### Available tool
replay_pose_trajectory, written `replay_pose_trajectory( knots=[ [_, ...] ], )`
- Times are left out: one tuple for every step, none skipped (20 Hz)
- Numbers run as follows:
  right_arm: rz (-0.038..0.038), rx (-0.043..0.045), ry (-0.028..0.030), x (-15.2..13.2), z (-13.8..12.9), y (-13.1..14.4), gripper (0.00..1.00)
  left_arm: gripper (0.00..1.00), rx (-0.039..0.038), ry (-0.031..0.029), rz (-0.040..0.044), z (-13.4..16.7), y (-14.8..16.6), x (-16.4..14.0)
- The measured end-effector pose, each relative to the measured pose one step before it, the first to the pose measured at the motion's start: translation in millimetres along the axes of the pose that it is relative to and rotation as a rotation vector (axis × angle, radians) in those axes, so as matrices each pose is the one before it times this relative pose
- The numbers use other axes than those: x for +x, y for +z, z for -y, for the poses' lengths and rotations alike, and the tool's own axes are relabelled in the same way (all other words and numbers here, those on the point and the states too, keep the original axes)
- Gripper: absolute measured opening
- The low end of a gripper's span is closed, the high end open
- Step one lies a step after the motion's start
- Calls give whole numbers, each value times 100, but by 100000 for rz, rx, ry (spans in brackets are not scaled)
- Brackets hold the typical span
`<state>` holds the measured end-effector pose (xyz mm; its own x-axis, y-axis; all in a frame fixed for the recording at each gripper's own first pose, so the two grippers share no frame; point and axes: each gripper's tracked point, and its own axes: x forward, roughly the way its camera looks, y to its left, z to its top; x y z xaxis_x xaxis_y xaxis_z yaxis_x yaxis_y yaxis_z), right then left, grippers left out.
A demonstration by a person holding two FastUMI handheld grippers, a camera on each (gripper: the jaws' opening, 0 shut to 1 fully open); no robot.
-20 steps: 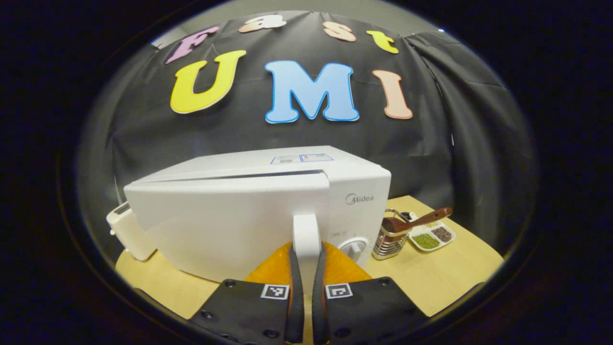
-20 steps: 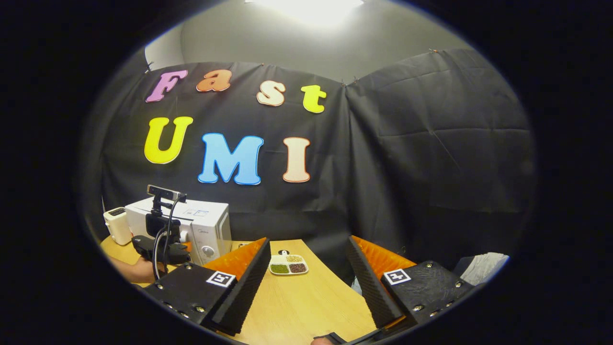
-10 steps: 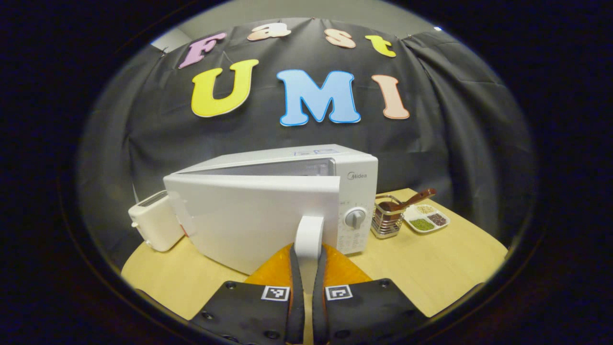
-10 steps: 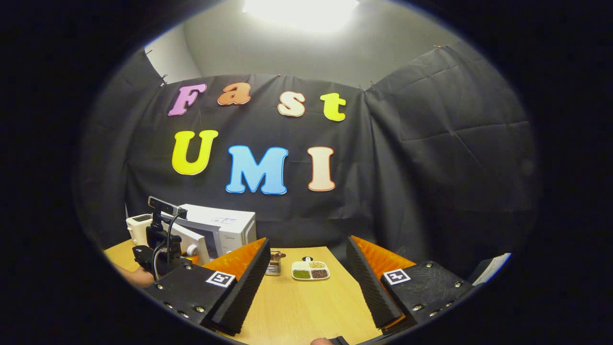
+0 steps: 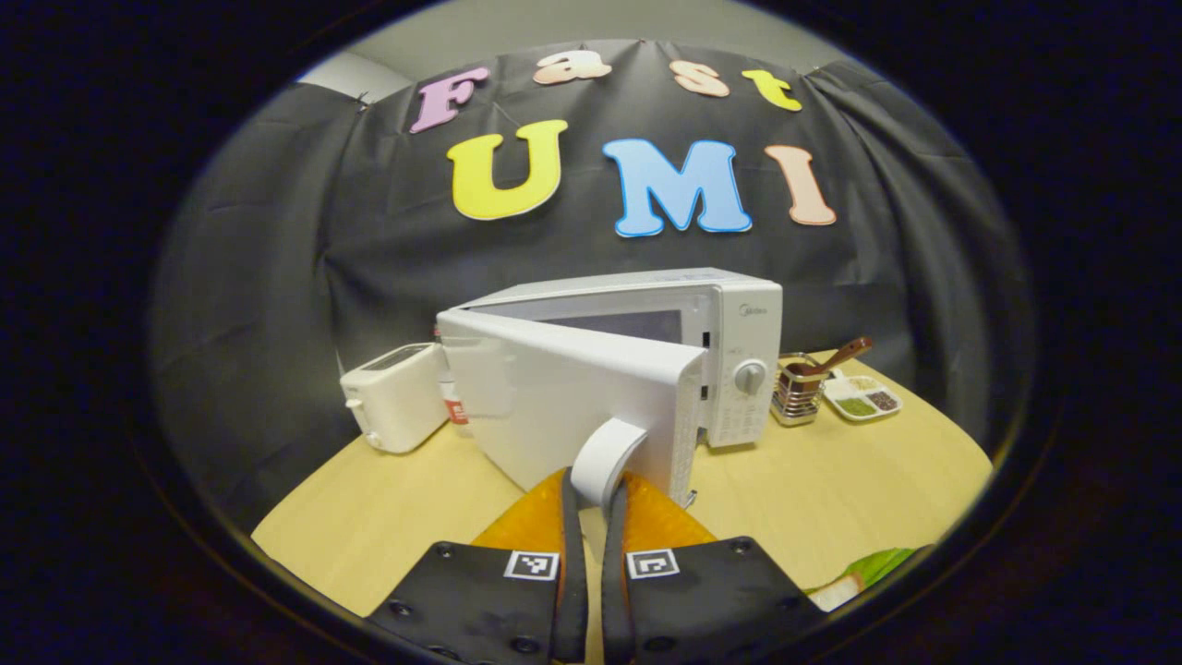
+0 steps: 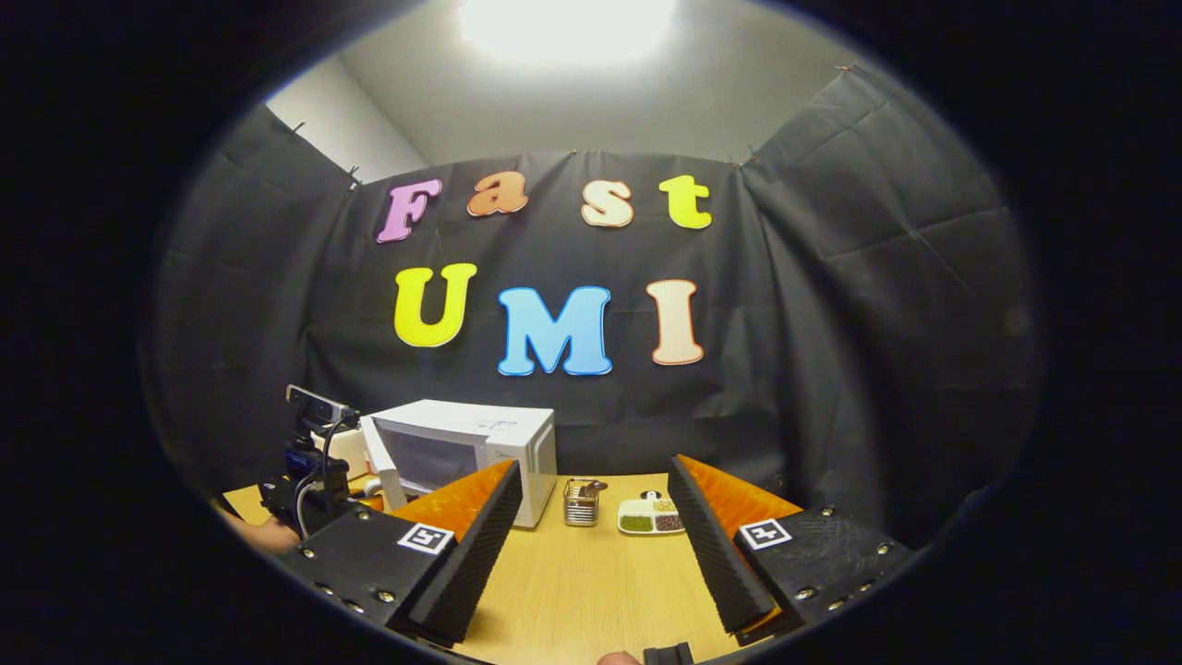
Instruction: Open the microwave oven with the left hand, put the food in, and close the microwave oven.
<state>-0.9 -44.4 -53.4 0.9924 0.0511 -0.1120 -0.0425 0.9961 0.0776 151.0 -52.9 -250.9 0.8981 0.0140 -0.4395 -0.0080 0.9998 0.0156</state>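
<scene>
The white microwave (image 5: pixel 743 319) stands on the wooden table (image 5: pixel 831 499) with its door (image 5: pixel 563 388) swung partly open toward me. My left gripper (image 5: pixel 591 488) is shut on the door's white handle (image 5: pixel 602 454), which sits between the two fingers. In the right gripper view the microwave (image 6: pixel 503 439) shows at the left with its door (image 6: pixel 379 462) ajar. There the left gripper (image 6: pixel 309 485) and the hand holding it (image 6: pixel 263 534) are in front of the door. My right gripper (image 6: pixel 591 554) hangs open above the table, holding nothing.
A white toaster (image 5: pixel 395 395) stands left of the microwave. Right of it are a wire basket with a brown spoon (image 5: pixel 796 392) and a divided dish of grains (image 5: pixel 863 399). Something green and white (image 5: pixel 863 565) lies at the table's near right edge.
The left gripper has pulled the handle back and the door has swung from barely cracked to well open. The right gripper's view has turned left, so the microwave sits nearer its centre.
</scene>
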Motion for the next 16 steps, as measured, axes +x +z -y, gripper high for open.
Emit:
replay_pose_trajectory(
  knots=[
    [-726,835,1258,-137,-392,-185,96,13,-318,1794,-547,-1068,-316,-525],
    [228,702,1050,-194,-612,120,96,13,-445,1123,-320,-976,-381,-475],
    [197,253,1214,-49,-731,82,96,12,-250,713,-154,-955,-121,-469],
    [-352,88,1369,56,-871,-353,96,12,-72,598,-123,-812,-268,-354],
    [-59,25,1354,92,-852,-47,96,12,3,210,20,-843,-41,-203],
    [-45,-202,1299,-35,-993,-111,96,13,-148,15,162,-746,-181,-164],
    [-57,-383,670,127,-881,-47,96,12,-16,-207,181,-813,-259,-213],
    [-100,-199,553,134,-905,-20,96,13,53,-469,140,-749,-180,-273],
    [-451,43,213,187,-1078,49,96,12,356,-767,-20,-617,-26,-64],
    [-319,173,71,115,-944,-67,96,13,571,-975,-508,-513,-341,-146],
    [442,-8,312,139,-1017,236,96,13,78,-1393,-238,-486,-147,-171],
    [355,-268,220,306,-1171,164,96,13,-83,-1354,117,-447,-231,-143],
    [-512,-300,-200,262,-980,-13,96,12,221,-1110,148,-611,119,-93],
    [-179,183,-13,13,-1068,-44,96,12,366,-1367,-29,-619,-84,-55],
    [828,297,177,71,-1132,260,96,13,113,-1330,133,-560,-33,-69],
    [493,-319,-37,106,-1112,98,96,12,79,-1108,-359,-660,-220,-96]
  ],
)
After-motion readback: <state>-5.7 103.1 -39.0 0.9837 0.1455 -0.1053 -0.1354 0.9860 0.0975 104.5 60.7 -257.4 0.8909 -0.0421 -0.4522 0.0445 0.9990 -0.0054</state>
